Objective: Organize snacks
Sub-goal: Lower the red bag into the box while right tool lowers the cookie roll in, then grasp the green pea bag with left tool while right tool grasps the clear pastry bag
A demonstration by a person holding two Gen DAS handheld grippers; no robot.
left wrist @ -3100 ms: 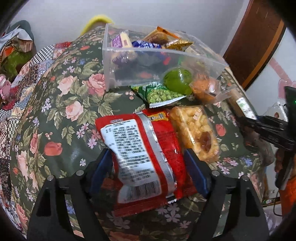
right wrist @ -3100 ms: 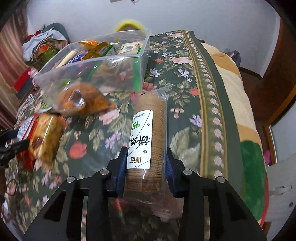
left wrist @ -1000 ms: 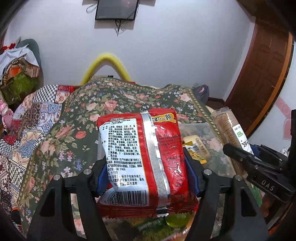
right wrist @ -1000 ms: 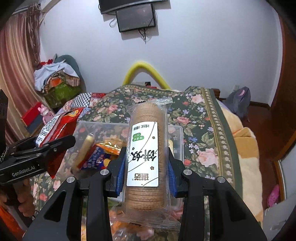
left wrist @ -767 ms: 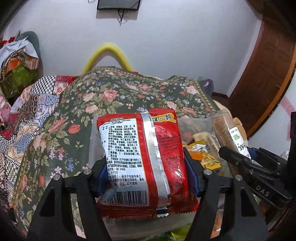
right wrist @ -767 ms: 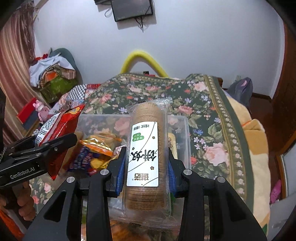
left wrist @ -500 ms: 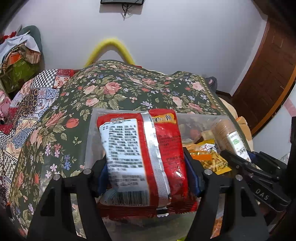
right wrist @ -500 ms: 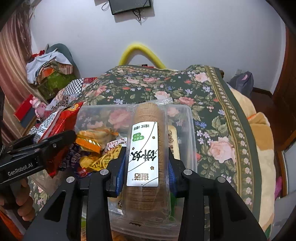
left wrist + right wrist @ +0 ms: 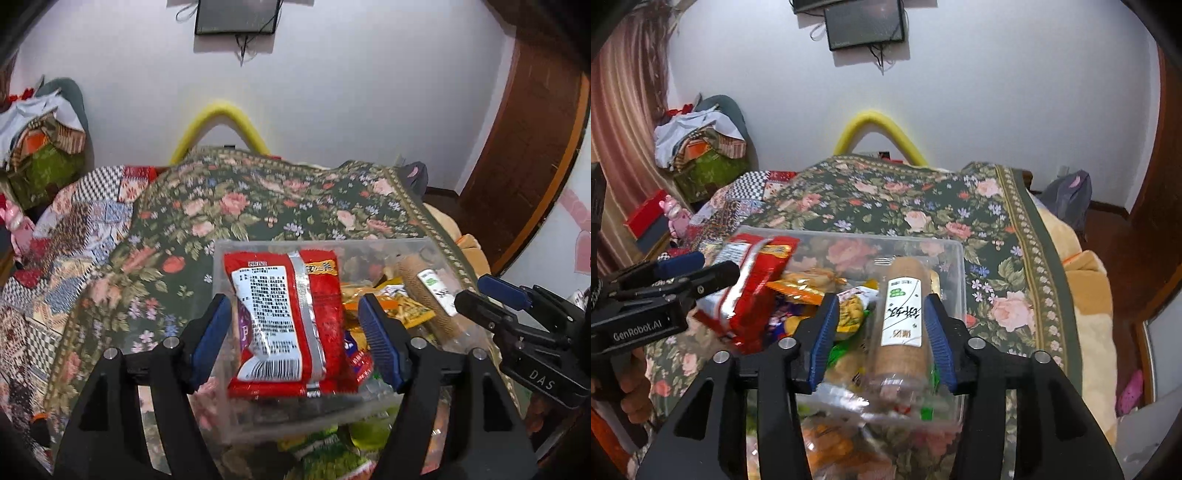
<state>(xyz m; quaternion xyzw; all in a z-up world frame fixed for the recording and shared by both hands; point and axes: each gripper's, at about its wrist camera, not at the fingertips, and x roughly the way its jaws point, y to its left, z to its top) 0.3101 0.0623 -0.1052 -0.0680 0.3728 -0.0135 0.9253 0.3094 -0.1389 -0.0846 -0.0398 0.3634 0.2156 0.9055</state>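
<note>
A clear plastic box (image 9: 317, 244) on the floral bedspread holds several snack packets. My left gripper (image 9: 295, 325) is open above it, and the red snack bag (image 9: 284, 321) lies between its spread blue pads, resting in the box. My right gripper (image 9: 879, 325) is open too, and the brown cracker roll (image 9: 899, 325) lies between its pads in the box's right side (image 9: 956, 258). The red bag (image 9: 753, 284) and left gripper (image 9: 690, 273) show at the left of the right wrist view. The cracker roll (image 9: 432, 295) and right gripper (image 9: 491, 299) show in the left wrist view.
Loose snacks lie in front of the box: a green pea packet (image 9: 325, 450) and an orange packet (image 9: 827, 443). The bedspread (image 9: 997, 229) stretches behind and right of the box. Piled clothes (image 9: 698, 140) sit at the far left, a brown door (image 9: 524, 155) at right.
Both grippers came down over the box and opened. The red bag and the cracker roll have dropped from the pads into the box.
</note>
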